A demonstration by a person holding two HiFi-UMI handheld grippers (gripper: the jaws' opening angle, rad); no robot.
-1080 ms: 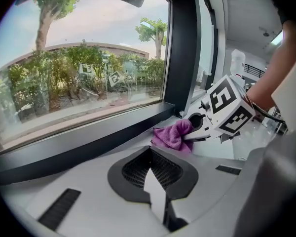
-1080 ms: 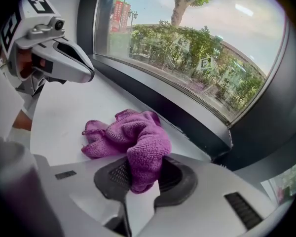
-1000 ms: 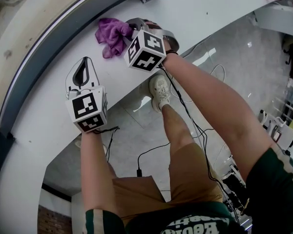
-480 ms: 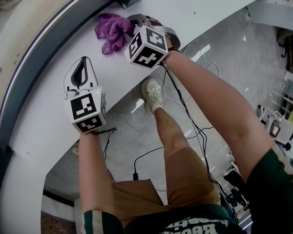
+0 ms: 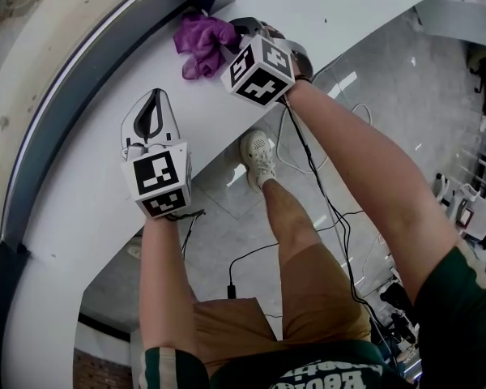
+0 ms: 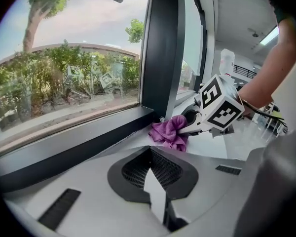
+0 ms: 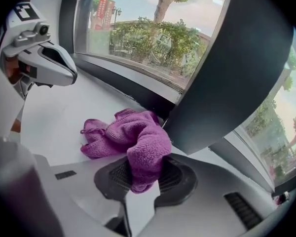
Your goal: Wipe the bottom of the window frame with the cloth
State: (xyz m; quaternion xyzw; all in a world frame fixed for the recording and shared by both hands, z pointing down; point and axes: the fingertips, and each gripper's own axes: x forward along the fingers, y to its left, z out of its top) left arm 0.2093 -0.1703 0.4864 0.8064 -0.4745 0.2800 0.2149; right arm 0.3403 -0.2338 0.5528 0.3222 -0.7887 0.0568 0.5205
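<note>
Purple cloth (image 5: 201,45) is pinched by one fold in the jaws of the right gripper (image 5: 241,35), wadded against the dark window frame (image 5: 105,59) at 12 o'clock, left gripper (image 5: 150,104) closed on nothing at its 7, so a drag could yank it loose imo.

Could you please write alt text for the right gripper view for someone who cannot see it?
The right gripper pinches a purple cloth, whose free end lies on the white sill at the foot of the dark window frame post. The left gripper shows at upper left.
</note>
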